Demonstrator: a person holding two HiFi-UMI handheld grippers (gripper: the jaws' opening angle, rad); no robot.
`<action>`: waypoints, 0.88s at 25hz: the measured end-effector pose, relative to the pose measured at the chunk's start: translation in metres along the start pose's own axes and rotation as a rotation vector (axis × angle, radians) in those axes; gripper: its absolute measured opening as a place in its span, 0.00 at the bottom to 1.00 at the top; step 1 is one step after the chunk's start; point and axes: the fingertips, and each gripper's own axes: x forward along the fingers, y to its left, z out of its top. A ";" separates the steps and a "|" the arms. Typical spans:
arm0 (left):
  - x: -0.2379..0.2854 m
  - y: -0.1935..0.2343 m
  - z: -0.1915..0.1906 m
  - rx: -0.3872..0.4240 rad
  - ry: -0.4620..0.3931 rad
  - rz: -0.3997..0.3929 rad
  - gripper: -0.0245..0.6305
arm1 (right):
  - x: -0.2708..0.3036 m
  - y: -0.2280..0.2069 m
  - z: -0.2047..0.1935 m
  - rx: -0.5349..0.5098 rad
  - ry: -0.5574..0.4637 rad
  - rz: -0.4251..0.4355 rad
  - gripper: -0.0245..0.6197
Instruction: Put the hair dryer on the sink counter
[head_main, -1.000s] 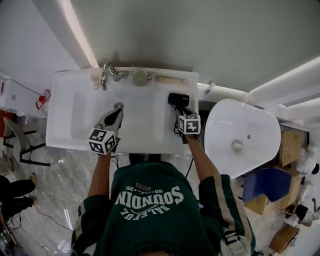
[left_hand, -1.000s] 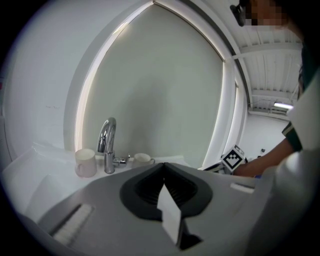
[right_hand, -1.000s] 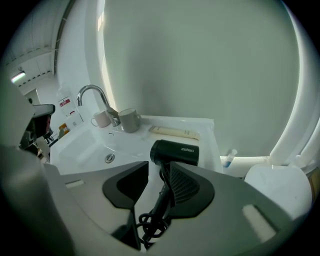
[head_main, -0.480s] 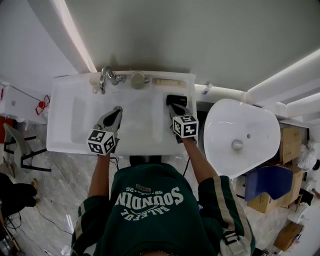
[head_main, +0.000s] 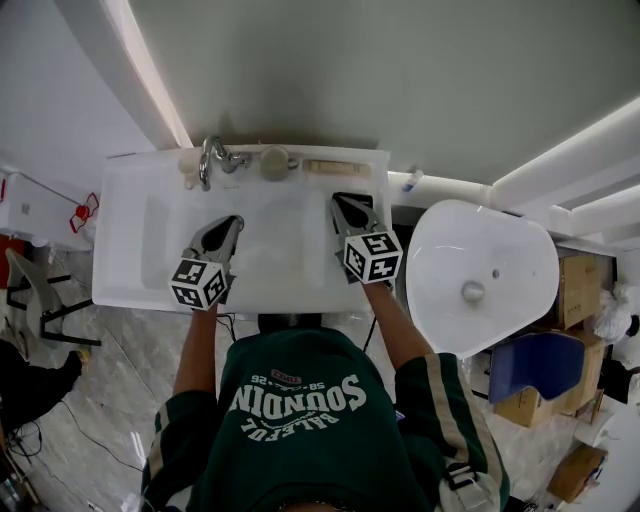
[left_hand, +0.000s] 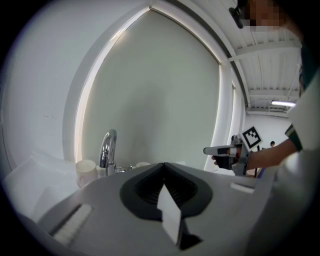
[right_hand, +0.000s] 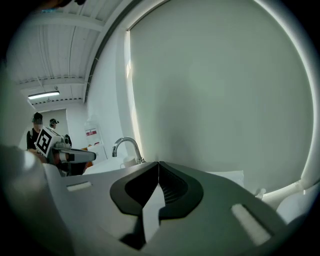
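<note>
**Left claw** (head_main: 233, 221): the jaws are fully together, tip against tip, with nothing between them. In the head view it is over the basin of the sink counter (head_main: 120, 235). The faucet (head_main: 207, 158) is ahead of its tips and slightly to their left. In the left gripper view a pale cup (left_hand: 86, 172) stands just left of the faucet, ahead of the jaws.

**Right claw** (head_main: 338, 202): the jaws are also pressed together and hold nothing. It is over the right rear part of the counter, level with the left claw and well apart from it.

**Hair dryer** (head_main: 358, 198): black, on the counter at the tips of the right claw and partly covered by them in the head view. Only a small dark part shows beside the claw. Contact between claw and hair dryer cannot be determined. The right gripper view looks above it and does not show it.

**Surroundings:** a round pale object (head_main: 274, 160) and a flat bar-shaped item (head_main: 330, 166) lie along the counter's back edge, ahead of and between the two claws. A separate white basin (head_main: 480, 275) is to the right of the right claw, off the counter.
</note>
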 end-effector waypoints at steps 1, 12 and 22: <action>0.000 0.000 0.000 0.001 0.000 0.000 0.11 | -0.001 0.002 0.006 -0.003 -0.024 0.003 0.05; -0.001 0.005 -0.002 -0.002 0.006 -0.002 0.11 | -0.005 0.014 0.014 -0.037 -0.077 0.024 0.05; 0.003 0.003 -0.001 -0.009 0.007 -0.009 0.11 | -0.007 0.009 0.014 -0.039 -0.075 0.019 0.05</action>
